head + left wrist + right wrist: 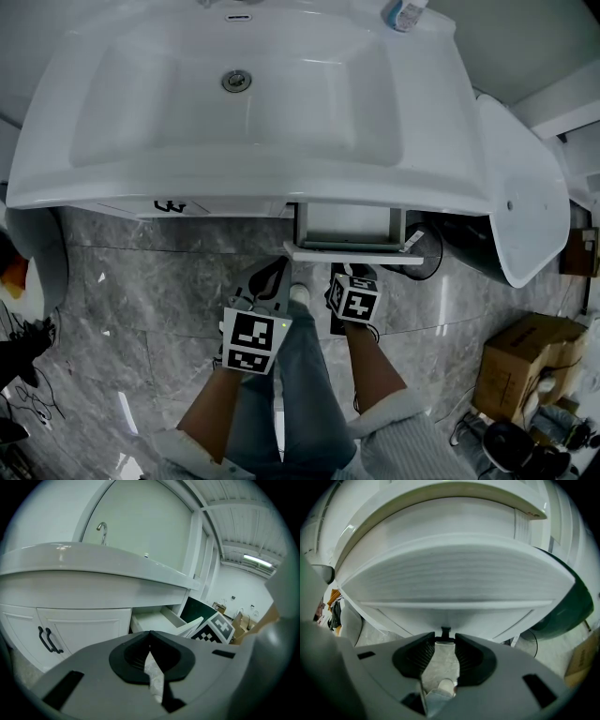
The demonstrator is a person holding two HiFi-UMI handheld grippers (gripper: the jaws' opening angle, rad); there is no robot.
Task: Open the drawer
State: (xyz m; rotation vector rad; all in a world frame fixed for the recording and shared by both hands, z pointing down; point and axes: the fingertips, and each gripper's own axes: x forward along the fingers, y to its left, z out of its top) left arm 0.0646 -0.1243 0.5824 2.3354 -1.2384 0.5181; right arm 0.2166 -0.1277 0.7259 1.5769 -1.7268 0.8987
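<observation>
- Right gripper [445,640] pinches the small black handle [445,631] of the drawer [354,250], which stands partly pulled out beneath the sink [94,192].
- Left gripper [150,635], jaws pressed together on nothing, hangs nearby.

head view high up, looks steeply down on basin [309,94], drawer [349,225], floor [141,291]; left gripper view sits low off to side, faces cabinet [89,630], drawer further right; right gripper view jammed close against drawer front; drawer shared across all three
</observation>
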